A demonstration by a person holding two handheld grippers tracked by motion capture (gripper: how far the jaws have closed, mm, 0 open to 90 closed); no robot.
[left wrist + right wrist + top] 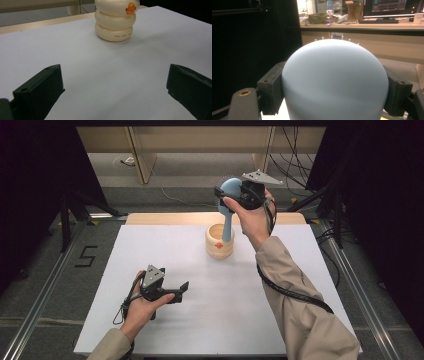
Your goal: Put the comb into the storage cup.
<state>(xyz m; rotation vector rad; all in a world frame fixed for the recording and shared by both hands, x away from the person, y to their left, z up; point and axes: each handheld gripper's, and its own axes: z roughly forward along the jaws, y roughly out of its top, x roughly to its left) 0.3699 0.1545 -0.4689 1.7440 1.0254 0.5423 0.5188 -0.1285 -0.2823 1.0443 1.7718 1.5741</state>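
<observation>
The right gripper (pixel 231 195) is raised over the far side of the white table (pixel 225 320), clamped on a blue brush (pixel 228 200) whose handle dips into the cream ribbed cup (pixel 219 241). The left gripper (pixel 181 291) rests low near the front, jaws wide apart, open tabletop between.

free: white table (pixel 225 320) bare between left gripper (pixel 175 292) and cup (pixel 219 242), straight path open | obstacle: brush (pixel 229 202) stands in the cup, blocking its mouth | right gripper (pixel 235 195) occupies space above cup
</observation>
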